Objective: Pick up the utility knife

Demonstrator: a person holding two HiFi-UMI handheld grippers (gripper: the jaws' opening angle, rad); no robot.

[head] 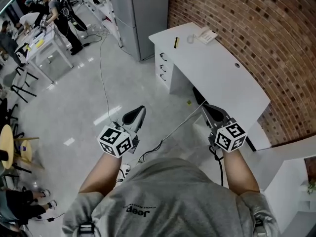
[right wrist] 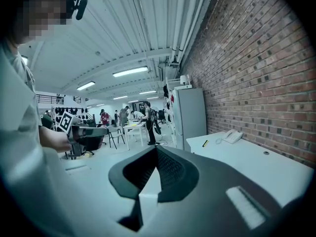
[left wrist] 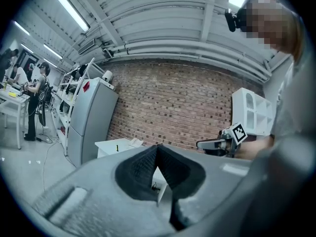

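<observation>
Head view: left claw (head: 137, 113) and right claw (head: 210, 111) held out before torso, over floor, well apart from utility knife (head: 176, 42). Knife lies at far end of table (head: 222, 73), near telephone (head: 206, 35); reach not yet begun.

Left gripper view: claw jaws together, nothing between. Knife (left wrist: 117, 146) small, far ahead on table.

Right gripper view: claw jaws together, empty. Knife (right wrist: 205, 143) far along table, telephone beyond it. Right claw stands nearer table, so likely picker; jaws must open first.
</observation>
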